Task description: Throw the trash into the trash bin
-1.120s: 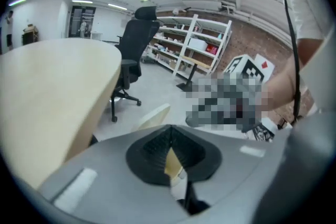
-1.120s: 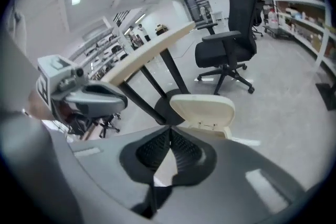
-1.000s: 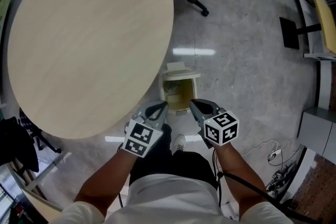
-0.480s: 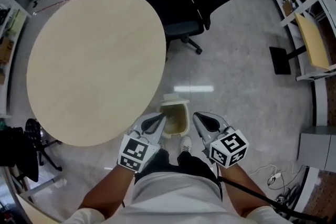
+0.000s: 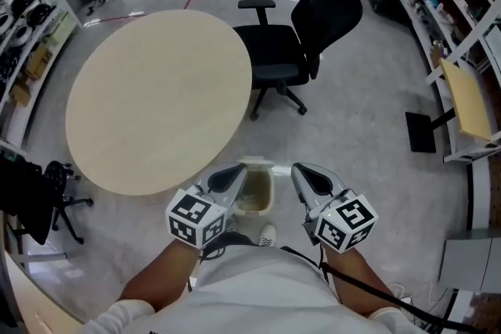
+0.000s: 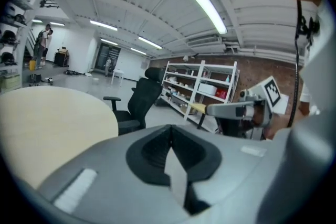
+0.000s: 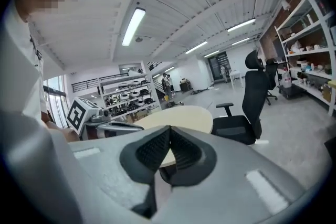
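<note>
Though empty, left gripper [image 5: 235, 174], right gripper [image 5: 304, 173]: fingers [image 6: 152, 152] together.

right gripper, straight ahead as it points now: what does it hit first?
Probably the table, seen just past the tips of the right gripper; the chair sits off to the right. Depth is unclear.

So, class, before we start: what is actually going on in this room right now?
A person stands over a small trash bin next to a round table, with a gripper in each hand. The left hand-held gripper and the right hand-held gripper are both shut with nothing between their jaws, one on either side of the bin as seen from above. What lies inside the bin cannot be made out.
</note>
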Action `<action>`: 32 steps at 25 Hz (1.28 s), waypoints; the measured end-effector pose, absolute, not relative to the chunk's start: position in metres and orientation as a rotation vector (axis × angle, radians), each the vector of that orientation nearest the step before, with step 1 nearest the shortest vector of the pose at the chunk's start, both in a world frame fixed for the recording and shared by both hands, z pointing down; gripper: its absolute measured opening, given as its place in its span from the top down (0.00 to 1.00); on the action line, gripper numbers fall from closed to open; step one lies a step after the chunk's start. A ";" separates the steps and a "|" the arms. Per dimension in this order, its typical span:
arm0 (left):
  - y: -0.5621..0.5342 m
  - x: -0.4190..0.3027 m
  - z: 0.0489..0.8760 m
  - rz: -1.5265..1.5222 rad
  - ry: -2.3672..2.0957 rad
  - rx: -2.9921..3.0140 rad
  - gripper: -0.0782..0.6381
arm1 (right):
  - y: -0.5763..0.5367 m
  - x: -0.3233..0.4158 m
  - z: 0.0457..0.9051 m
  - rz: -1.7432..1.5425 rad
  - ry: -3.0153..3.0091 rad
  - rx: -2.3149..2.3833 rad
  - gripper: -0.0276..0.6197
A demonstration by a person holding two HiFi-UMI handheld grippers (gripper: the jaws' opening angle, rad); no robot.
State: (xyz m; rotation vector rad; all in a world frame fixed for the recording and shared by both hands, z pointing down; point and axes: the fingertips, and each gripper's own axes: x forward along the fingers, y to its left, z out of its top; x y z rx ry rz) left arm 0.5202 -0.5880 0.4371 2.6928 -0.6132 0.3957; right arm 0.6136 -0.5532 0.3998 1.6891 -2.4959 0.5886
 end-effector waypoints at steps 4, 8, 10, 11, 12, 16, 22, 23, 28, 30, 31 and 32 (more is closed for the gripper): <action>-0.570 0.533 0.415 0.327 -0.657 2.754 0.88 | -0.536 0.618 0.385 0.520 -2.554 1.672 0.95; -0.558 0.541 0.401 0.313 -0.677 2.776 0.88 | -0.521 0.622 0.379 0.470 -2.580 1.644 0.95; -0.558 0.541 0.394 0.300 -0.703 2.785 0.88 | -0.520 0.625 0.377 0.459 -2.594 1.637 0.95; -0.559 0.541 0.391 0.297 -0.713 2.790 0.88 | -0.520 0.626 0.377 0.457 -2.599 1.635 0.95; -0.559 0.540 0.389 0.300 -0.720 2.795 0.88 | -0.521 0.627 0.378 0.460 -2.603 1.633 0.95; -0.556 0.529 0.388 0.326 -0.728 2.797 0.88 | -0.518 0.621 0.382 0.465 -2.605 1.618 0.95; -0.562 0.515 0.386 0.328 -0.691 2.818 0.88 | -0.520 0.611 0.383 0.448 -2.583 1.657 0.95; -0.562 0.511 0.387 0.332 -0.677 2.818 0.88 | -0.519 0.608 0.385 0.461 -2.573 1.668 0.95; -0.566 0.481 0.384 0.347 -0.643 2.836 0.88 | -0.520 0.577 0.385 0.482 -2.543 1.703 0.95; -0.568 0.466 0.385 0.345 -0.636 2.835 0.88 | -0.519 0.560 0.385 0.477 -2.534 1.714 0.95; -0.568 0.460 0.386 0.345 -0.624 2.833 0.88 | -0.519 0.551 0.385 0.477 -2.529 1.721 0.95; -0.567 0.454 0.388 0.347 -0.607 2.834 0.88 | -0.519 0.543 0.385 0.478 -2.523 1.731 0.95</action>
